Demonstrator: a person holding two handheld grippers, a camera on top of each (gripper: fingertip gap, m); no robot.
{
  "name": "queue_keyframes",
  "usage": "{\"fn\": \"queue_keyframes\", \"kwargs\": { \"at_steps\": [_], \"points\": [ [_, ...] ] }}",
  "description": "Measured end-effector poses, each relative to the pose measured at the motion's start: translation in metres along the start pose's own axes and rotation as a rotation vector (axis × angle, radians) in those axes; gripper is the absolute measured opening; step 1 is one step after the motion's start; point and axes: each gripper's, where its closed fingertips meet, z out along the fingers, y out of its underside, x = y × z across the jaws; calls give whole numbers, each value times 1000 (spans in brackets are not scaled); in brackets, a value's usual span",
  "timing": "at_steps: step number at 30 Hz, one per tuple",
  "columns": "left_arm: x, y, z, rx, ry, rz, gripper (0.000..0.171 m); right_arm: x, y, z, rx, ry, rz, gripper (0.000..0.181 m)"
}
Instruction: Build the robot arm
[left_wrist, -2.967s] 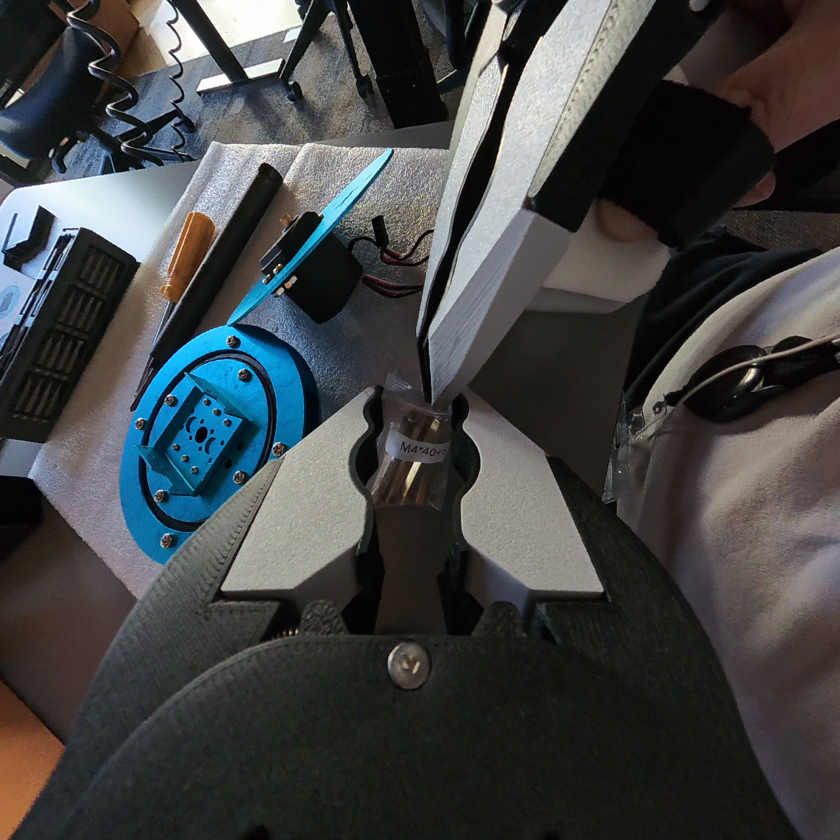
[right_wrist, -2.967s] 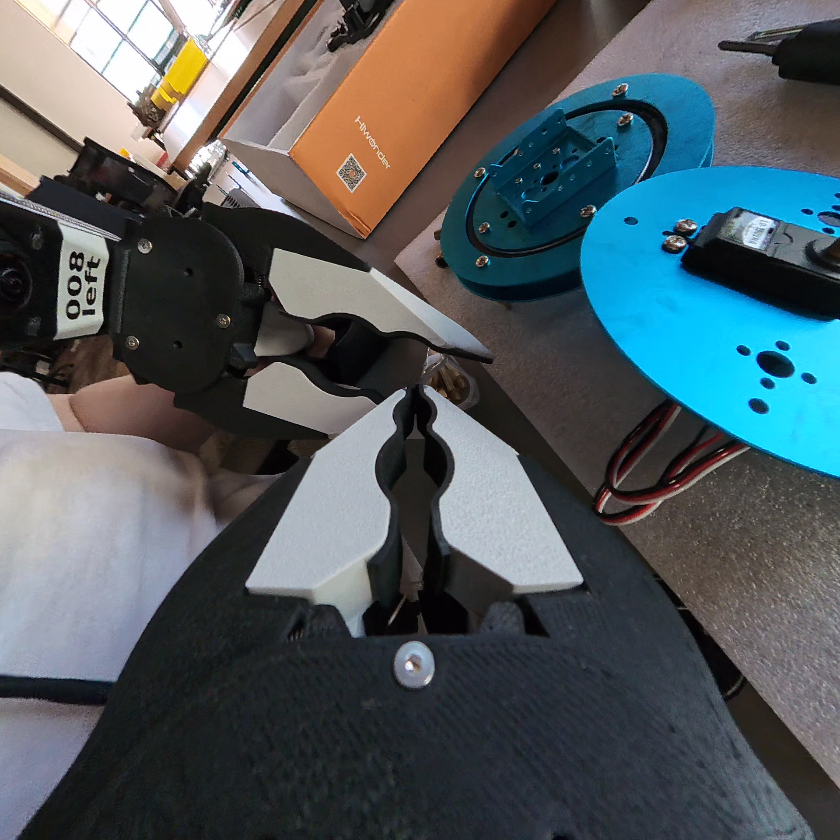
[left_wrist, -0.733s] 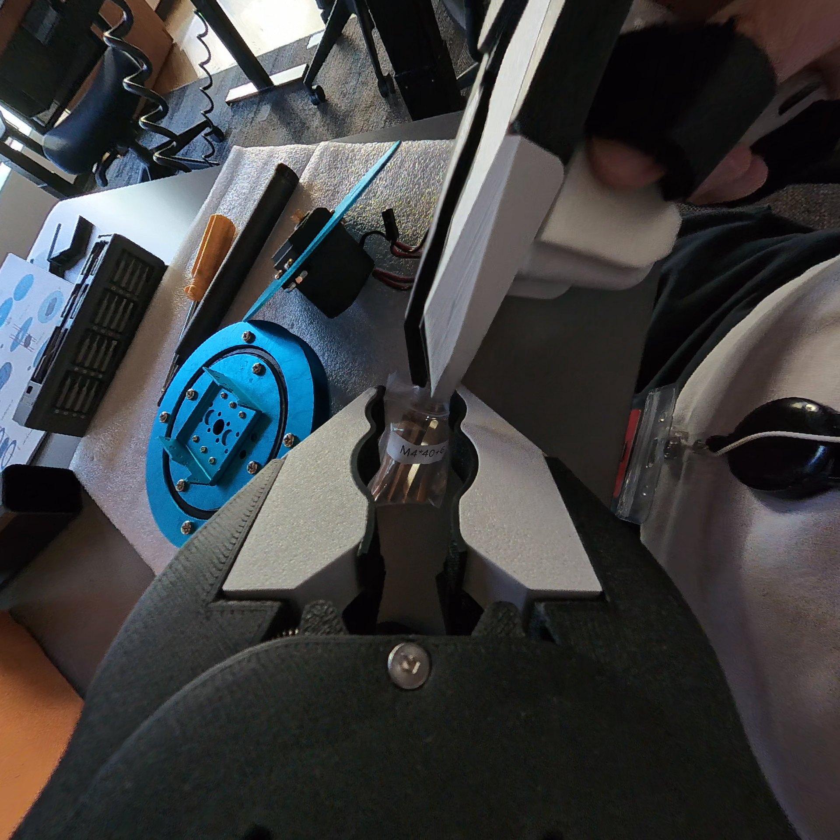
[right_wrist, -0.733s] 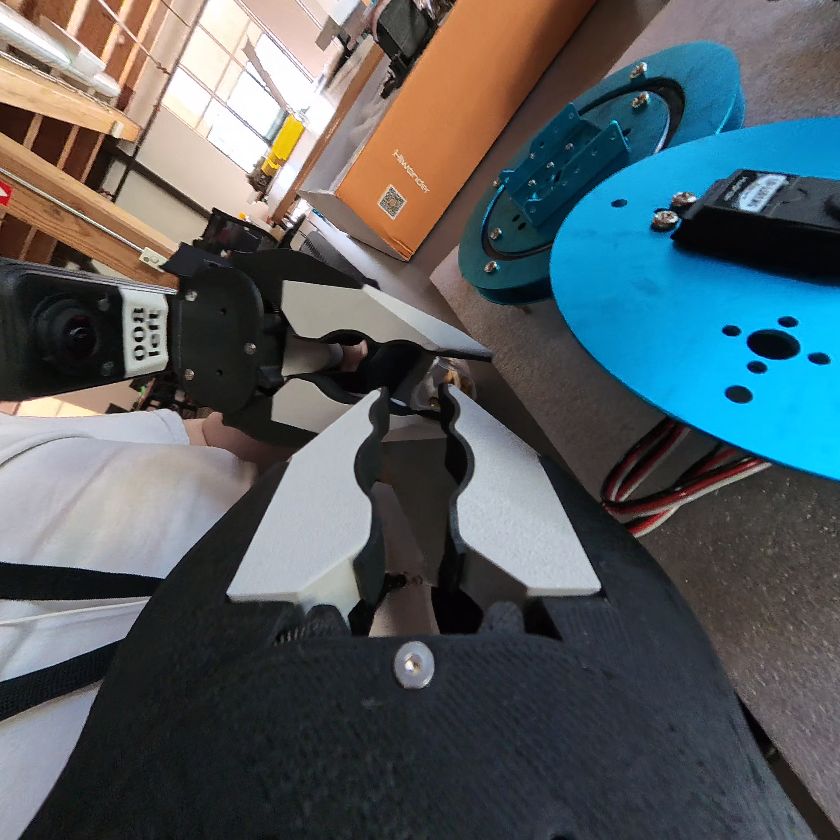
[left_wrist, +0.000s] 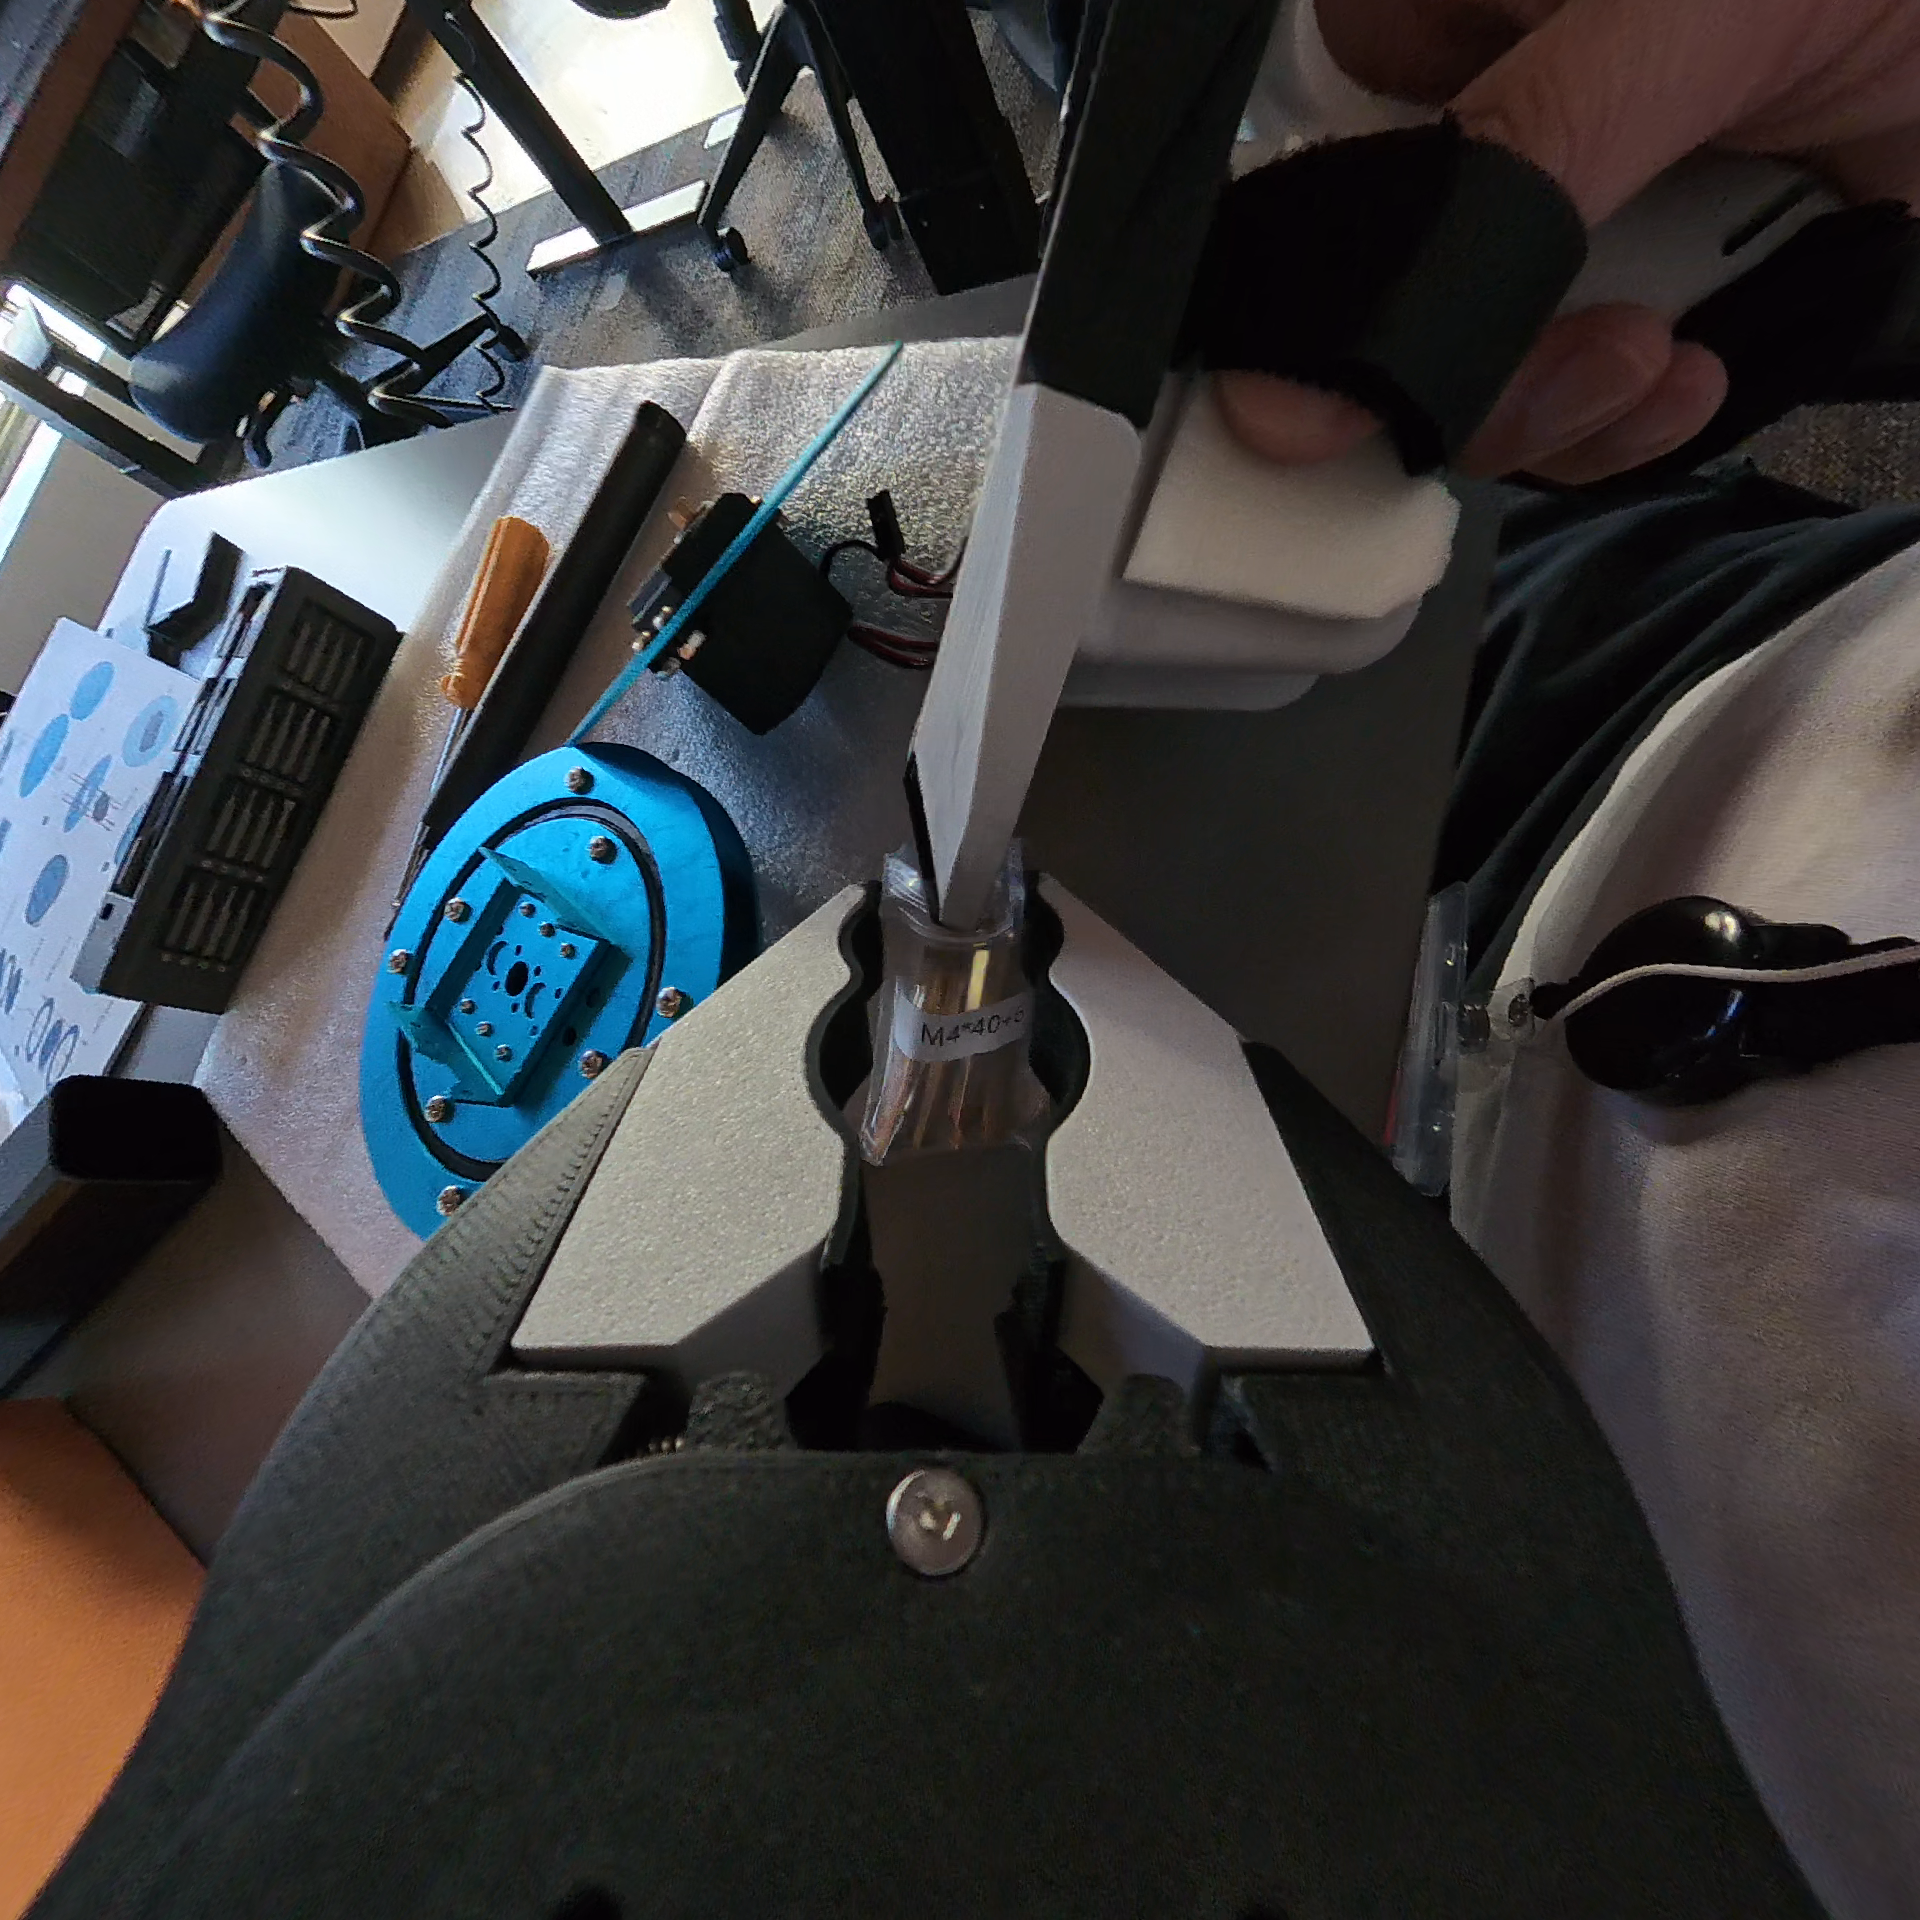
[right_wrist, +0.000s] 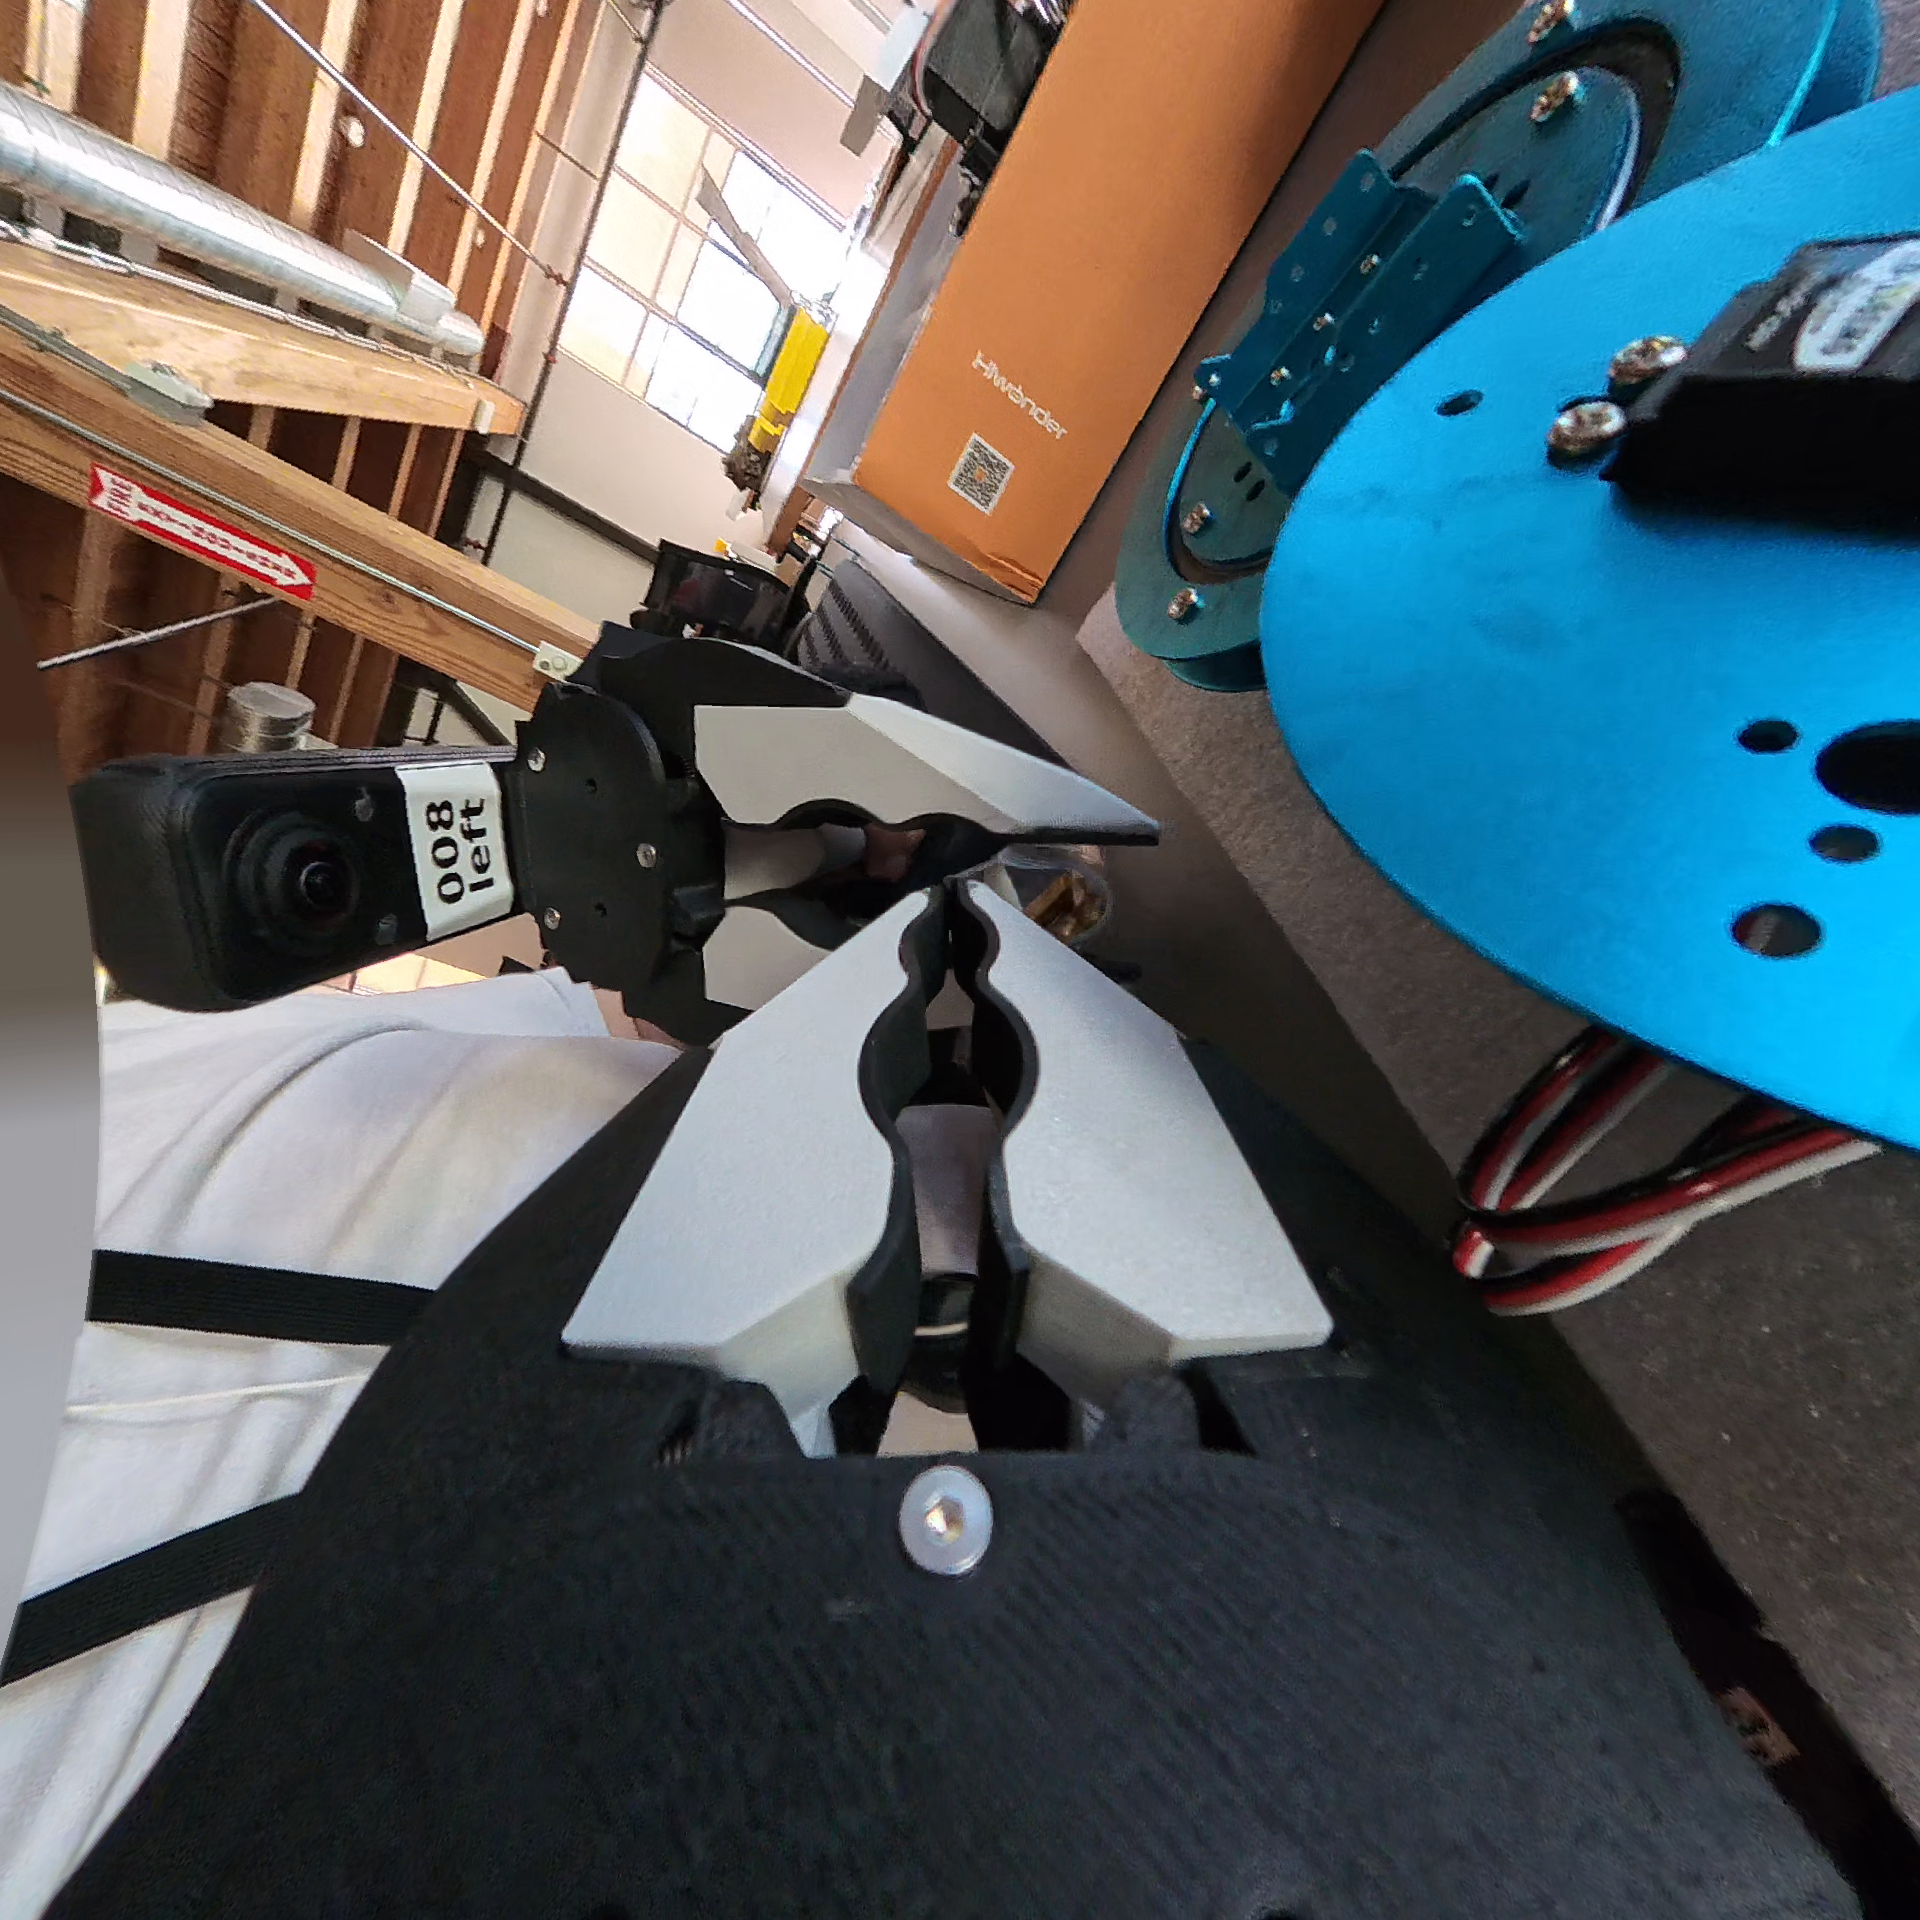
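We see a grey table (left_wrist: 1247, 935) ahead of both grippers, with a white foam mat (left_wrist: 810, 436) spread on it ahead and to the left of the left gripper (left_wrist: 951, 925). Far beyond the right gripper (right_wrist: 948, 904) stands an orange box (right_wrist: 1039, 312) with a printed brand word and a square code on its side.

The left gripper wears a white sticker with black characters beside its camera. Just right of the right gripper a flat blue plate (right_wrist: 1558, 727) sits propped above the mat, and red, white and black wires (right_wrist: 1662, 1216) run out from under it. A round blue base (left_wrist: 540, 977) with a bolted bracket lies just left of the left gripper. Farther left is a black bit case (left_wrist: 239, 790), lying on a printed sheet (left_wrist: 62, 831) of blue diagrams.

A long black tube (left_wrist: 582, 582) and an orange-handled screwdriver (left_wrist: 488, 613) lie side by side ahead-left. A black servo (right_wrist: 1787, 395) with a label on top is screwed to the blue plate.

The left gripper's 2 fingers pinch a small clear bag (left_wrist: 951, 1081) of brass-coloured parts, upright between their notches. A white label with small print is wrapped around the bag. The right gripper comes down from above with its tips pressed together on the bag's top edge.
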Motion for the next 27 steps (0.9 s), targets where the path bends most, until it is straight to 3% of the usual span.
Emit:
{"fn": "queue_keyframes", "kwargs": {
  "at_steps": [3,8,12,15,16,22,27],
  "points": [
    [-6,-9,-6,44,-26,-15,14,-13,-7,-2,18,-67,-52,3],
    [-10,-14,-12,90,39,-146,14,-23,-26,-25,74,-81,-261,21],
    [-16,-30,-28,198,146,-309,14,-23,-31,-34,105,-35,-545,60],
    [-23,-53,-47,321,255,-414,13,-47,-24,-28,125,-139,-718,91],
    [-26,-60,-53,357,286,-436,13,-52,-22,-23,117,-166,-738,92],
    [-35,-97,-74,521,449,-534,13,-67,-34,-4,154,-219,-758,61],
    [-41,-109,-79,603,495,-581,12,-76,-43,-5,188,-283,-724,21]
  ]
}}
